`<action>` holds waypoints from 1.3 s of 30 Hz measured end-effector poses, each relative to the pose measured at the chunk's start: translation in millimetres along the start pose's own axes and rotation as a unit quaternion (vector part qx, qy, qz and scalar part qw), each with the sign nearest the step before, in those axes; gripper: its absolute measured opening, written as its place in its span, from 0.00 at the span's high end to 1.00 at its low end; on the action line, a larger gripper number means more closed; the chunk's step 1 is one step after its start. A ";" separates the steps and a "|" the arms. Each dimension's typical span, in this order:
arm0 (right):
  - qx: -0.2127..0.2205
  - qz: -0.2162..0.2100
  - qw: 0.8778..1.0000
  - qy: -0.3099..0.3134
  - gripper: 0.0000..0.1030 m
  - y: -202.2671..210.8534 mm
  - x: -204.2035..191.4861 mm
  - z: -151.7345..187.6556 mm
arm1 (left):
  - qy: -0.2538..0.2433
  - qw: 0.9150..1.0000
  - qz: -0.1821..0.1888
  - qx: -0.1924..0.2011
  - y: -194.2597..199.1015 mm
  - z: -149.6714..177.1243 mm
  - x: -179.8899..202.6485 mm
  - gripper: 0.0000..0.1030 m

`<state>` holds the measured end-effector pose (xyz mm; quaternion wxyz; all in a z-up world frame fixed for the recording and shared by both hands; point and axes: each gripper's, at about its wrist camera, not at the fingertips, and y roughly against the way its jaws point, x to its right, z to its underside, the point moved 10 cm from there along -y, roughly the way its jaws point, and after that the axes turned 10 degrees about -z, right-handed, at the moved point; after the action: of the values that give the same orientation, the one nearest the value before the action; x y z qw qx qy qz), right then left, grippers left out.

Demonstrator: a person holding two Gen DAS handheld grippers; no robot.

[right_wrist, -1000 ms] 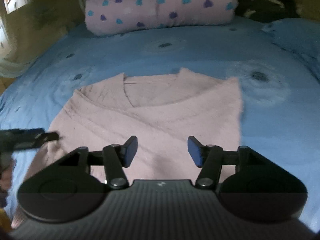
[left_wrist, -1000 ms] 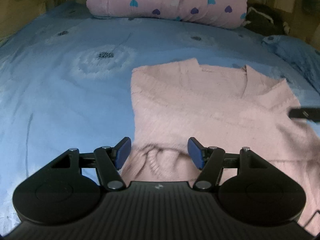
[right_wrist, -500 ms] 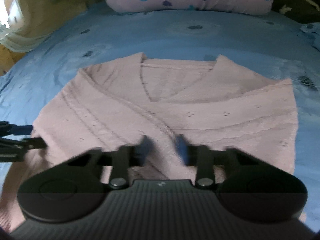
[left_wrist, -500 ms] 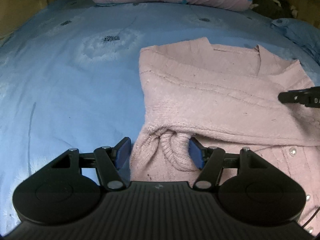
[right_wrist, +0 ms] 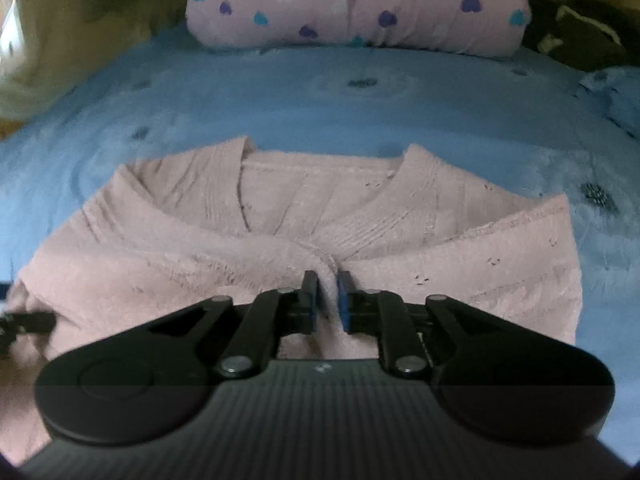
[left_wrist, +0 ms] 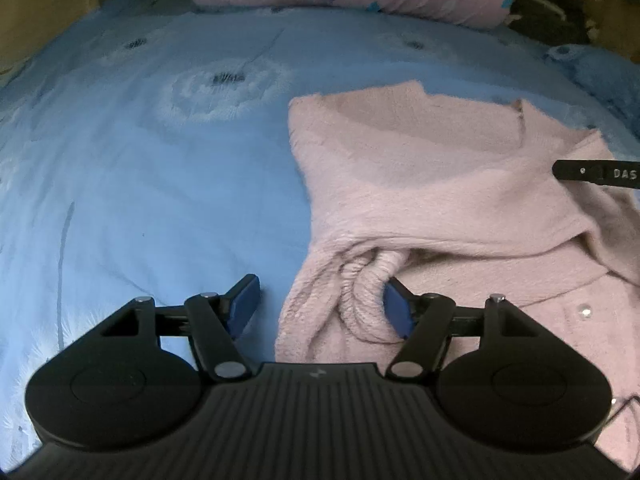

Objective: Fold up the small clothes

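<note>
since a second back the right gripper (right_wrist: 328, 300) has dropped onto the pink cardigan (right_wrist: 280, 256) and drawn its jaws in from wide to a narrow gap. in the left wrist view, the left gripper (left_wrist: 318, 306) hangs with jaws apart and easing wider, a bunched knit cuff (left_wrist: 364, 292) between them, touching only the right pad. the cardigan lies on the blue bedspread (left_wrist: 160, 184). in the right wrist view, a pinched ridge of knit sits between the pads, the jaws opening slightly. a heart-print pillow (right_wrist: 356, 4) lies beyond.
</note>
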<state>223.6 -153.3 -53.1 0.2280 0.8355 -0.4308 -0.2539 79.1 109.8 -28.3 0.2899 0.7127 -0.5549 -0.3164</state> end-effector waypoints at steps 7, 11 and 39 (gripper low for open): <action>0.040 -0.013 0.999 -0.015 0.49 62.5 31.5 -6.1 | 0.001 0.995 0.044 0.087 37.9 -26.6 12.0 0.30; 0.004 -0.026 0.999 -0.025 0.49 74.4 48.6 12.9 | 0.022 0.996 0.044 0.074 15.2 -34.3 20.2 0.30; 0.046 0.056 0.996 0.051 0.43 110.0 26.3 23.2 | -0.020 0.997 0.005 0.069 16.8 -15.5 26.3 0.29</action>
<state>155.9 -236.8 -11.0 0.2252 0.8312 -0.4760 -0.1781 85.8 81.5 -9.0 0.2301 0.7218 -0.5844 -0.2906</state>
